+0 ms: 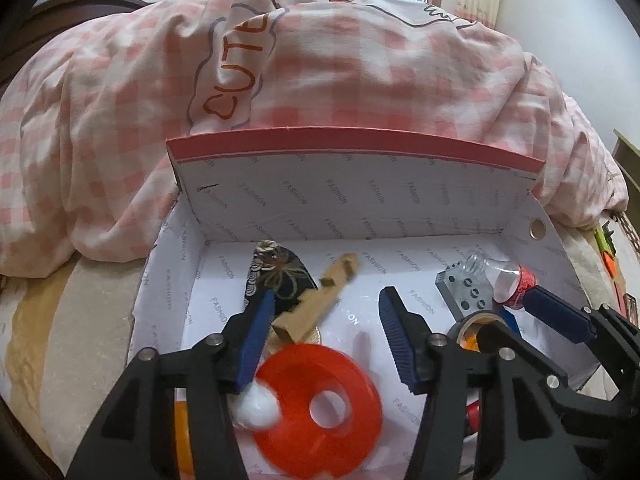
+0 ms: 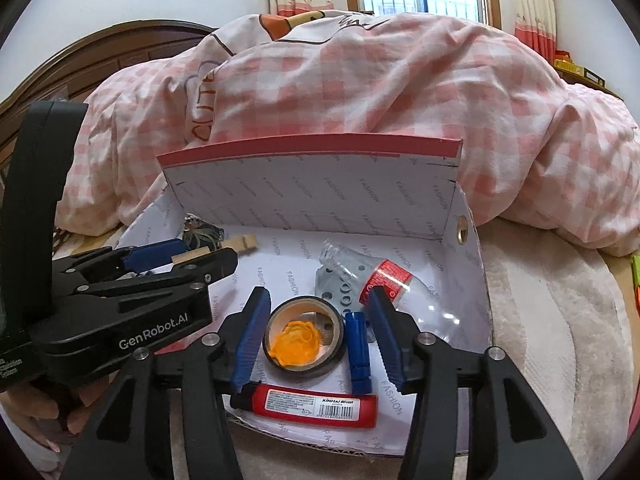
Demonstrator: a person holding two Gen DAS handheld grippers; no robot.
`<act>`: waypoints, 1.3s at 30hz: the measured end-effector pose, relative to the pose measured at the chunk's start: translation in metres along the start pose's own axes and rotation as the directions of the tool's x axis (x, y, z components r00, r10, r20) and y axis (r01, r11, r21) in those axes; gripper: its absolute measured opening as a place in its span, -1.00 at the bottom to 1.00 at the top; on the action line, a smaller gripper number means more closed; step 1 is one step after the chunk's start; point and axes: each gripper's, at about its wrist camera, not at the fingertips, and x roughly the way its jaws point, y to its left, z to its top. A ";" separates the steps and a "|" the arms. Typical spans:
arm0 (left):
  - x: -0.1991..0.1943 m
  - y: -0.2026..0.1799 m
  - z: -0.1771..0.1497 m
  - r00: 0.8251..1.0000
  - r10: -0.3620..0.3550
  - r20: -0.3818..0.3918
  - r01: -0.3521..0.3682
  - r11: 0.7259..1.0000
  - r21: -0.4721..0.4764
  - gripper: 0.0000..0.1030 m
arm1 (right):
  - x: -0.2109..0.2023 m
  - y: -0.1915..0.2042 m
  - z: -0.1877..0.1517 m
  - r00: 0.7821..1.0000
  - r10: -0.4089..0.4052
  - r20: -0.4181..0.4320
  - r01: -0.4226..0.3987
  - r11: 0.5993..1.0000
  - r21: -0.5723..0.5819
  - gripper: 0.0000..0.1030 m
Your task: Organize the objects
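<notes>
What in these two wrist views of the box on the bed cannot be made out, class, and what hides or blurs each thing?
- Red disc, left wrist view: motion-blurred; bottom cut off by the frame edge.
- White ball, left wrist view: blurred, partly behind the left gripper finger.
- Grey holed block, right wrist view: partly under the clear bottle.
- Red tube label, right wrist view: small print unreadable.
</notes>
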 end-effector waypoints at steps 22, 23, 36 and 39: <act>-0.054 0.011 -0.014 0.997 0.049 0.064 -0.048 0.999 -0.013 0.54 | -0.042 0.006 -0.008 0.999 0.003 0.054 -0.005 0.999 0.042 0.37; -0.056 0.014 -0.014 0.997 0.048 0.064 -0.047 0.999 -0.014 0.54 | -0.045 0.007 -0.009 0.998 0.006 0.055 -0.008 0.999 0.044 0.37; -0.100 0.005 -0.036 0.997 0.063 0.035 -0.063 0.998 0.019 0.54 | -0.095 0.028 -0.027 0.998 0.021 0.056 -0.023 0.999 0.039 0.37; -0.106 0.004 -0.046 0.998 0.062 0.025 -0.063 0.998 0.019 0.54 | -0.101 0.031 -0.035 0.999 0.017 0.038 -0.018 0.999 0.040 0.37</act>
